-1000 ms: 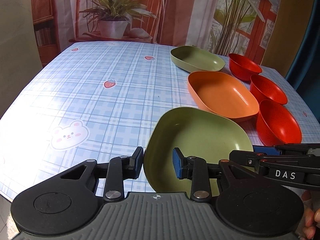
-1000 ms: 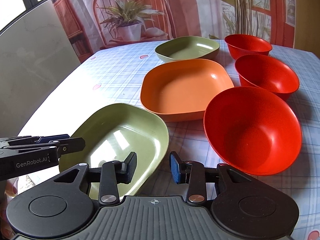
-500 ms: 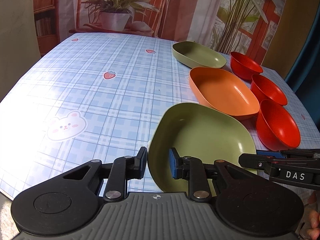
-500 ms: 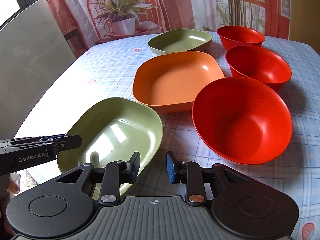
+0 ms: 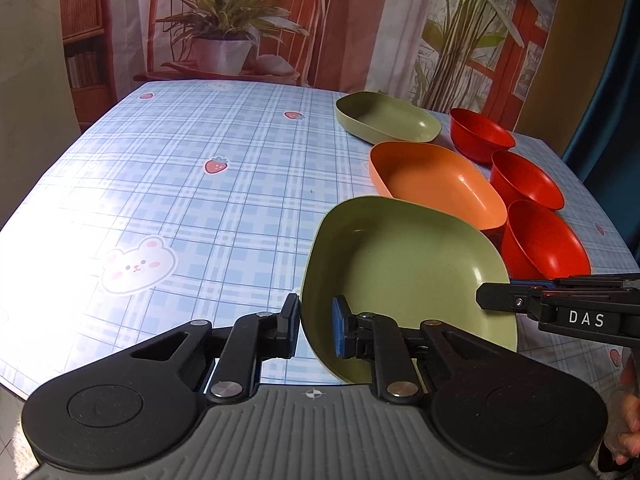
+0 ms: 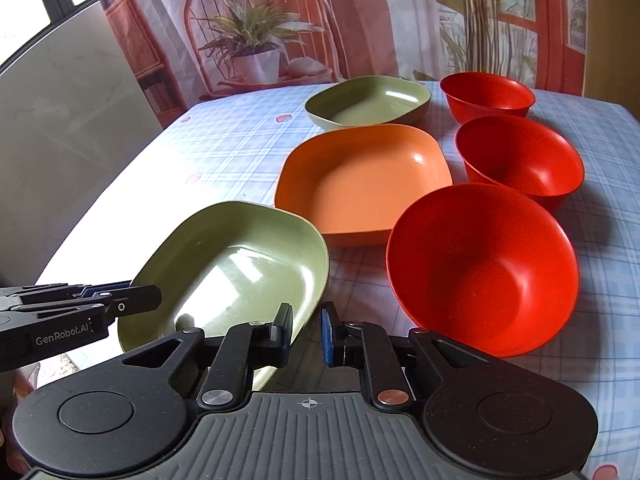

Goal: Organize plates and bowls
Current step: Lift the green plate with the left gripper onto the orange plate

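Observation:
The near green plate (image 5: 400, 272) (image 6: 240, 264) lies at the table's front. My left gripper (image 5: 316, 326) straddles its left rim, one pad outside and the blue pad inside. Its jaws are closing and press on the wall. My right gripper (image 6: 306, 330) straddles the plate's right rim the same way, jaws closing on it. Each gripper shows in the other's view: the right gripper (image 5: 486, 298), the left gripper (image 6: 154, 298). Behind the plate lie an orange plate (image 5: 436, 184) (image 6: 364, 184) and a second green plate (image 5: 388, 116) (image 6: 368, 100).
Three red bowls stand in a row on the right: near bowl (image 6: 484, 264), middle bowl (image 6: 520, 160), far bowl (image 6: 488, 92). The blue checked tablecloth (image 5: 180, 184) stretches bare to the left. A person's hand (image 5: 628, 420) shows at the lower right. A printed backdrop hangs behind the table.
Both grippers' jaws have narrowed from well apart to tight around the near green plate's left and right rims. Both views have crept a little closer to the plate.

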### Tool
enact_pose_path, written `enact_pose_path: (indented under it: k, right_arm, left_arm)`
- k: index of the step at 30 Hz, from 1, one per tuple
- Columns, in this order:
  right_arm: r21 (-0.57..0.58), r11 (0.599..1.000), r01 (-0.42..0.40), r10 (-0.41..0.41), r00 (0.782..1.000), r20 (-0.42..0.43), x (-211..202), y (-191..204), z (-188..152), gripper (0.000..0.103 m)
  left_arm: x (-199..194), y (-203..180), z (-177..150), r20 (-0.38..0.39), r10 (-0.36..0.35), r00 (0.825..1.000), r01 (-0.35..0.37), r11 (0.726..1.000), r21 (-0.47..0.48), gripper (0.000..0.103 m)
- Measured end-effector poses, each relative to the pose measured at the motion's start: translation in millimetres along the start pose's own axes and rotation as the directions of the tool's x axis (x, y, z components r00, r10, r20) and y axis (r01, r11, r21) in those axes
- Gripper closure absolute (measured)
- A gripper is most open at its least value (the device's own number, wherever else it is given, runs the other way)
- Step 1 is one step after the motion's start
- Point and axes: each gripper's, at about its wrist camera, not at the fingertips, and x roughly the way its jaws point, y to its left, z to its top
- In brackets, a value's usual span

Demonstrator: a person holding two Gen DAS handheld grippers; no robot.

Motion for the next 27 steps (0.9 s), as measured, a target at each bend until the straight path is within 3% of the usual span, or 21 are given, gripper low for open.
enact_pose_path:
  k: [12,24,27]
  right_arm:
    - [-0.054,0.998,-0.011,0.016,0.996,0.084,-14,-4,35,0.090]
    - [-0.247,0.969,0.022,0.013,0.990,0.139,-3,-30,102,0.091]
    - [-0.297,0.954,0.050,-0.005,0.988,0.152,6,-39,112,0.092]
  left_arm:
    - [-7,-6,20,0.041,-0.018,0.999,0.017,0.999,0.030,0.085]
    - [11,-14,72,0.062,-0.152,0.986,0.153,0.988,-0.011,0.085]
    - [24,-20,80,0.060,-0.181,0.982,0.181,0.983,0.015,0.085]
